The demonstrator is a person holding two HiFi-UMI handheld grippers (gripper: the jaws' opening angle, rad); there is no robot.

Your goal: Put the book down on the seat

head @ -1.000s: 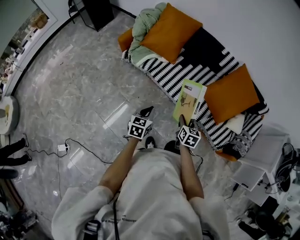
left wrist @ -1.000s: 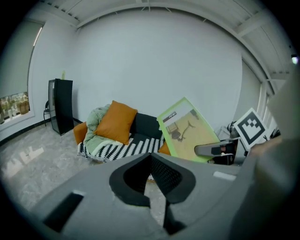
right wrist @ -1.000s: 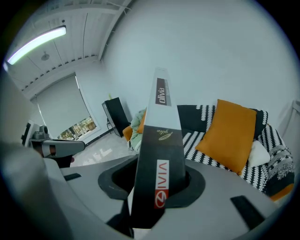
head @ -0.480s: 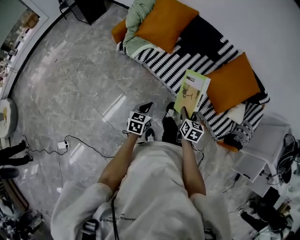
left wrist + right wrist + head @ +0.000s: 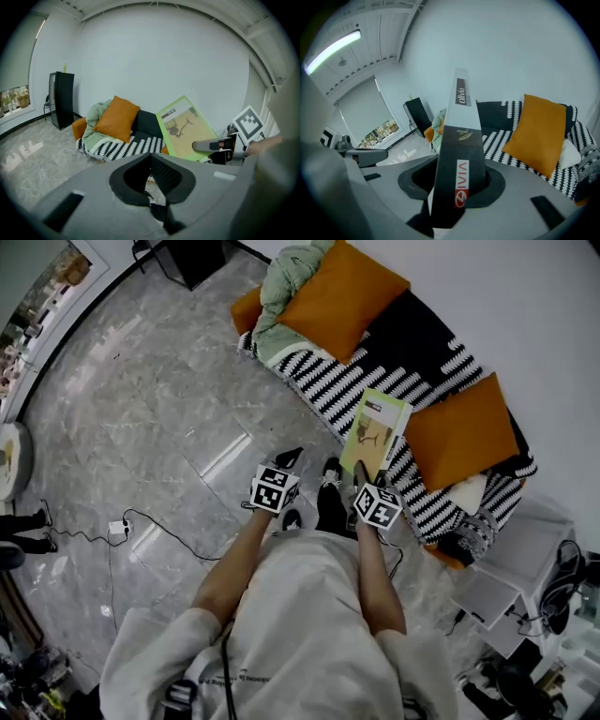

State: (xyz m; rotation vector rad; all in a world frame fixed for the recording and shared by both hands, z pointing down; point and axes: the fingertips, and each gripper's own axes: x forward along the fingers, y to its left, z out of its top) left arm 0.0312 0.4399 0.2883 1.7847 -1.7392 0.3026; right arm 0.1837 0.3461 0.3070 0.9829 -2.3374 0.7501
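The green-covered book [image 5: 375, 430] is held over the front edge of the striped sofa seat [image 5: 323, 385], just beside an orange cushion [image 5: 459, 432]. Its spine is clamped between the jaws of the right gripper [image 5: 365, 474]. The left gripper [image 5: 292, 461] hangs over the floor [image 5: 141, 409], jaws together on nothing.

Right gripper [image 5: 452, 187]: jaws closed on the book [image 5: 459, 136], held spine-on and running from 6 o'clock up towards 12. Orange cushion [image 5: 536, 131] at 3 o'clock, resting on the striped sofa [image 5: 499, 140]. Left gripper [image 5: 361, 157] at 9 o'clock. Ceiling light [image 5: 333, 50] lit at 10 o'clock.
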